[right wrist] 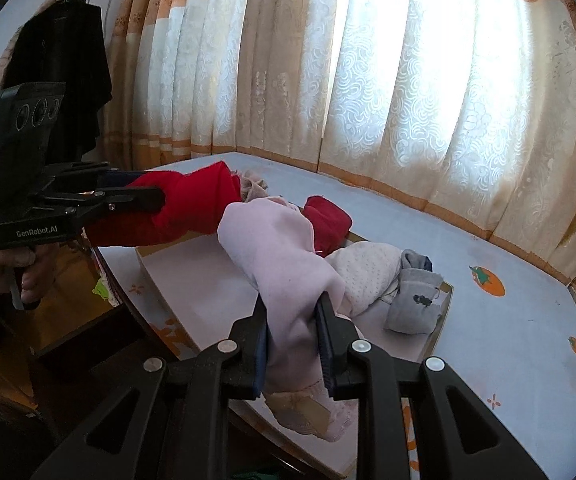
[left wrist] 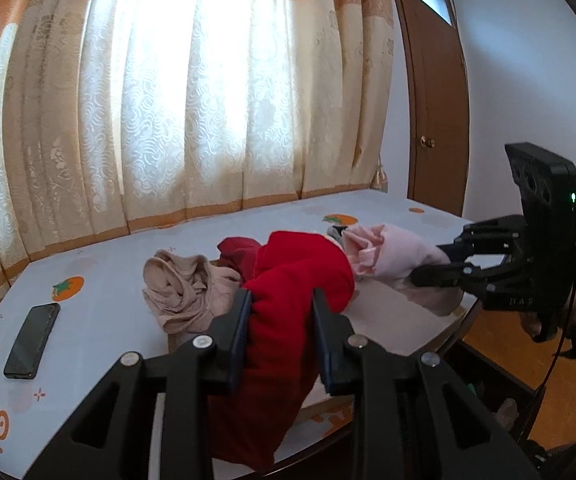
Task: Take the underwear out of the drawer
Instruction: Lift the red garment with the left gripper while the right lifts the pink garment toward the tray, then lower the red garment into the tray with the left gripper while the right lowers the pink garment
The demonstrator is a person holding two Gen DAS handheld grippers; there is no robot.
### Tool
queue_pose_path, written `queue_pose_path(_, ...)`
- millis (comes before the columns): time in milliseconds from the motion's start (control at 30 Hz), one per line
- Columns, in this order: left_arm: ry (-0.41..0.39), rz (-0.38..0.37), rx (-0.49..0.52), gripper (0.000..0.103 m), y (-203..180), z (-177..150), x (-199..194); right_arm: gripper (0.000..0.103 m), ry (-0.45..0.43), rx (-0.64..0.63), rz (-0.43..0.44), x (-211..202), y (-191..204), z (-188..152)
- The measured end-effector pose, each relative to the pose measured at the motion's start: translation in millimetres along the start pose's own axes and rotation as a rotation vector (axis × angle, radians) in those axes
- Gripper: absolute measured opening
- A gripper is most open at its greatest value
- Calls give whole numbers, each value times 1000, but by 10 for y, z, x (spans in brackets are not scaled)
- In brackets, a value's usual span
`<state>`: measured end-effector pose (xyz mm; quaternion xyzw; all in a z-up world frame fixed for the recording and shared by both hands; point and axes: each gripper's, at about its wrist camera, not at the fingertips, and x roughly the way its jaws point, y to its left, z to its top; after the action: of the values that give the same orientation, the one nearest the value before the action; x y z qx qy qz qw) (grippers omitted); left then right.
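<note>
Both hand-held grippers had cloth pinched between their pads, each narrowed down onto its own garment. Left gripper (left wrist: 281,320) was clamped on a red piece of underwear (left wrist: 292,280), which bulged up ahead of the fingers and hung down below them over the near edge of the table (left wrist: 99,320). Right gripper (right wrist: 292,332) gripped a pale pink piece of underwear (right wrist: 283,256) in the same way, the fabric draped over the fingers and trailing beneath them (a frilled hem showed at the bottom). Seen from the left wrist, a hand (left wrist: 560,316) held the right tool out over the table's right side. On the table lay a beige garment (left wrist: 183,284), a darker red one (left wrist: 239,250) behind it, and a black phone (left wrist: 31,340) near the left edge. From the right wrist, a white knitted item (right wrist: 368,272) and grey socks (right wrist: 412,304) sat in what looked like a shallow cardboard tray (right wrist: 446,300), though its outline was partly hidden. Patterned curtains (left wrist: 207,100) hung behind.
</note>
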<state>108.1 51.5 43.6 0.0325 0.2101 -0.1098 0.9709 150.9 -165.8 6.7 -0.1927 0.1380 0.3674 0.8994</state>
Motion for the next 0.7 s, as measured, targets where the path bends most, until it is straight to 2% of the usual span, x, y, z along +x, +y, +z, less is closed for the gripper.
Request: queue_pose_path(700,126,0,11,27,86,-205,383,24,103,-15,2,404,-97,-92)
